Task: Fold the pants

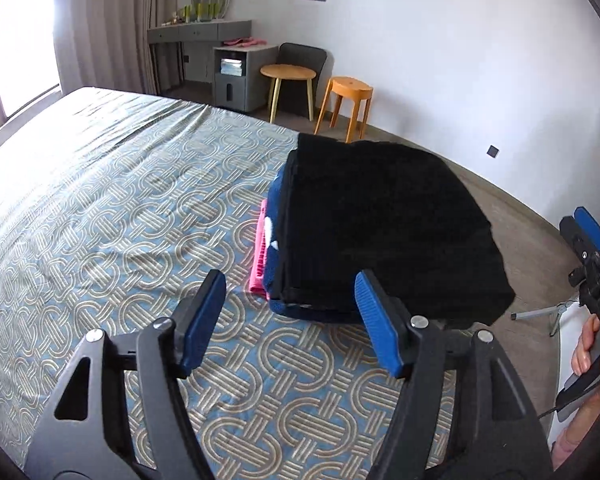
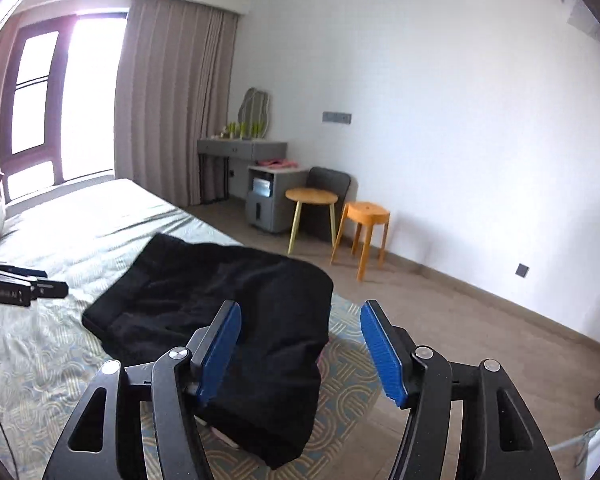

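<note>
Currently the black pants (image 1: pixel 388 232) sit folded on top of a small stack at the bed's (image 1: pixel 99 208) corner nearest the stools, over a navy garment (image 1: pixel 273 240) and a pink one (image 1: pixel 259 256). Left gripper (image 1: pixel 289 324) spread wide, holding nothing, short of the stack. Right gripper (image 2: pixel 300 354) likewise wide, empty, above the pants.

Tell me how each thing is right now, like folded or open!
black pants: folded, lying on top of the pile.
navy garment: folded, under the black pants.
pink garment: folded, at the bottom.
left gripper: open, holding nothing.
right gripper: open, holding nothing.
curtain: pulled aside from the window.
</note>
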`<action>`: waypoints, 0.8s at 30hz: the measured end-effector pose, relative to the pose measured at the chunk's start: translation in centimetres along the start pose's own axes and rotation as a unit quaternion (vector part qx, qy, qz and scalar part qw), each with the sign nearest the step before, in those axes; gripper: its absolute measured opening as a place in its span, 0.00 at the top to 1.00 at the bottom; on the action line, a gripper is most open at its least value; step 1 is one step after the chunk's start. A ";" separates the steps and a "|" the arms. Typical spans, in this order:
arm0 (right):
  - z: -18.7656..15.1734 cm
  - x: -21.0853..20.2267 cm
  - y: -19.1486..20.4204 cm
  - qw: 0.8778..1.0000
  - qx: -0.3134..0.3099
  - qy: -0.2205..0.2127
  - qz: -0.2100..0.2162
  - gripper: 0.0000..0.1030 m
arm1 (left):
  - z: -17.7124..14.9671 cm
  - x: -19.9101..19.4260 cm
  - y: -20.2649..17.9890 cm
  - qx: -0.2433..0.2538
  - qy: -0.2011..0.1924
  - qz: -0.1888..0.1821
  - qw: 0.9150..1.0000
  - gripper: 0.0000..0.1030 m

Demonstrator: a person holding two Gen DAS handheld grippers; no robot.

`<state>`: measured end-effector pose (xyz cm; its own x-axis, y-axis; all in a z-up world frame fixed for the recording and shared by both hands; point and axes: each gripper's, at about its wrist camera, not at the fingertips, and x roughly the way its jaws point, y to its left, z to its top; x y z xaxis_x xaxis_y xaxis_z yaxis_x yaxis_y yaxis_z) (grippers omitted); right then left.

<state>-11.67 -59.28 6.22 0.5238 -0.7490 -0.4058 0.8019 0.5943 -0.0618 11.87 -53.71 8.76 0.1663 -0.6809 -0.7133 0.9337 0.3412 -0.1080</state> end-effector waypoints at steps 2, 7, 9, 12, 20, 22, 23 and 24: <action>0.9 -2.3 1.1 0.999 0.028 -0.020 0.012 0.35 | -0.7 -2.2 -1.4 0.011 -0.025 -0.009 1.000 0.27; 2.1 -5.9 2.8 0.993 0.097 -0.011 0.067 0.34 | -3.3 -6.5 -3.2 0.024 -0.063 -0.031 0.997 0.27; 1.9 -7.0 3.7 0.994 0.088 -0.003 0.060 0.31 | -4.5 -7.6 -3.6 0.033 -0.072 -0.029 0.996 0.25; 1.0 -9.0 4.3 0.996 0.073 0.012 0.051 0.30 | -6.1 -9.0 -4.1 0.045 -0.085 -0.022 0.995 0.20; -0.9 -12.4 5.4 0.995 0.069 0.044 0.053 0.30 | -9.7 -12.3 -4.4 0.057 -0.098 -0.010 0.994 0.05; -0.9 -13.1 5.9 0.995 0.066 0.051 0.057 0.30 | -10.3 -13.0 -4.0 0.045 -0.109 -0.010 0.993 0.04; -1.0 -13.4 6.2 0.995 0.064 0.054 0.059 0.30 | -10.5 -13.2 -3.8 0.039 -0.108 -0.015 0.993 0.04; -1.1 -13.6 6.5 0.995 0.061 0.056 0.059 0.30 | -10.6 -13.3 -3.5 0.032 -0.106 -0.021 0.994 0.04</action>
<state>-13.91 -44.86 10.36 0.5865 -0.6348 -0.5031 0.7693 0.6310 0.1005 3.03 -38.95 11.31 0.1828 -0.8170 -0.5470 0.9586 0.2717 -0.0855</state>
